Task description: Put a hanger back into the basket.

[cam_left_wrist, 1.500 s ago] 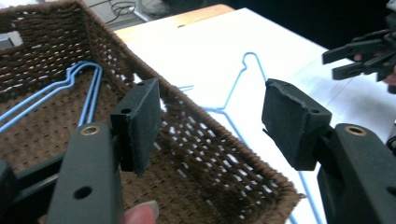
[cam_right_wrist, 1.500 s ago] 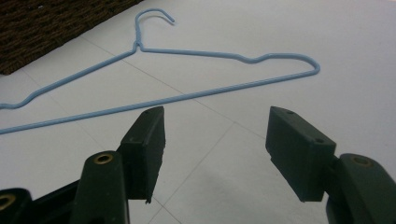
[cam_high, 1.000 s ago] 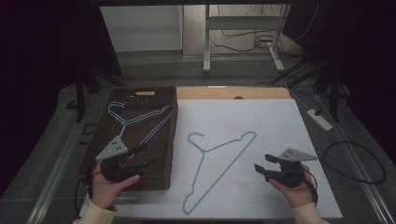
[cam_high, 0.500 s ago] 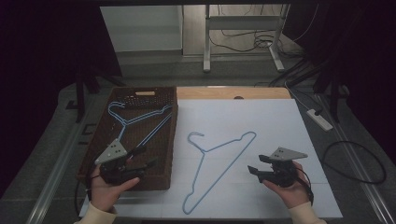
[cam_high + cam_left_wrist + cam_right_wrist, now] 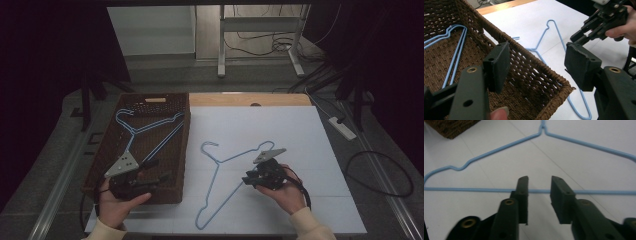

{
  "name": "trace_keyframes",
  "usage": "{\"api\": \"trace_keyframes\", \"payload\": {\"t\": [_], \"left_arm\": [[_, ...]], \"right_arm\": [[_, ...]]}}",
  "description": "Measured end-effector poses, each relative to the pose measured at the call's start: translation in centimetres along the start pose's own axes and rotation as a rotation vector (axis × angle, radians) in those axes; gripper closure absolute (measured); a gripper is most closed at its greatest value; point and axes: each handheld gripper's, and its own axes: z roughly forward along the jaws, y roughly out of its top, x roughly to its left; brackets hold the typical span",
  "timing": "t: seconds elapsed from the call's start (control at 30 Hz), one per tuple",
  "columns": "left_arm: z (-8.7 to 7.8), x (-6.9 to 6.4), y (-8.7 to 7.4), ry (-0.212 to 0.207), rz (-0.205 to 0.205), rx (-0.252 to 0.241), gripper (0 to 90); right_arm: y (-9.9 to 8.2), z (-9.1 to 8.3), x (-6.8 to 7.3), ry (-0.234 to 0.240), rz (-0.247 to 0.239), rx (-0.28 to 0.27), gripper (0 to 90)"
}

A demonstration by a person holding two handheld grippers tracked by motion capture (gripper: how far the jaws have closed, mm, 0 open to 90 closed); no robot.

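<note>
Now right tongs point(image 5: 252, 179) over hanger point(image 5: 223, 186) — jaws just narrowed, bar between

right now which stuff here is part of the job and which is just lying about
In the job:
- blue wire hanger on the white sheet, its bar between the right gripper's just-closing jaws
- wicker basket
- left gripper, open

Lying about:
- power strip
- floor cables

My black two-jaw right gripper point(image 5: 539, 187) straddles a light-blue wire hanger point(image 5: 235, 165) on white paper point(image 5: 300, 130). My black left gripper point(image 5: 536, 65) faces a brown woven wicker basket point(image 5: 182, 145).
</note>
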Motion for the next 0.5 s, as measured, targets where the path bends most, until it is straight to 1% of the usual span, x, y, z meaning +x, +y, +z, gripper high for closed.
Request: {"api": "trace_keyframes", "payload": {"t": [0.07,0.13,0.17,0.23,0.33,0.43,0.5], "left_arm": [[0.0,-0.1,0.0,0.002,0.003,-0.006,37.5],[0.0,-0.1,0.0,0.001,0.003,-0.005,37.6],[0.0,-0.1,0.0,0.0,0.002,-0.005,37.6],[0.0,-0.1,0.0,-0.003,0.0,-0.002,37.6],[0.1,-0.1,-0.1,-0.007,-0.002,0.005,37.5],[0.0,-0.1,-0.1,-0.004,-0.001,0.002,37.6],[-0.1,-0.2,0.0,-0.003,0.003,-0.003,38.0]], "right_arm": [[0.6,0.8,0.2,0.001,-0.012,0.036,83.6],[1.1,1.5,0.4,0.012,-0.015,0.063,88.8],[1.3,1.9,0.6,0.02,-0.008,0.077,90.0],[1.6,2.4,0.9,0.026,-0.015,0.101,90.0],[2.0,3.3,1.5,0.019,-0.045,0.135,90.0],[2.0,3.7,1.7,0.009,-0.057,0.165,90.0],[1.7,3.8,1.6,0.012,-0.058,0.181,90.0]]}}
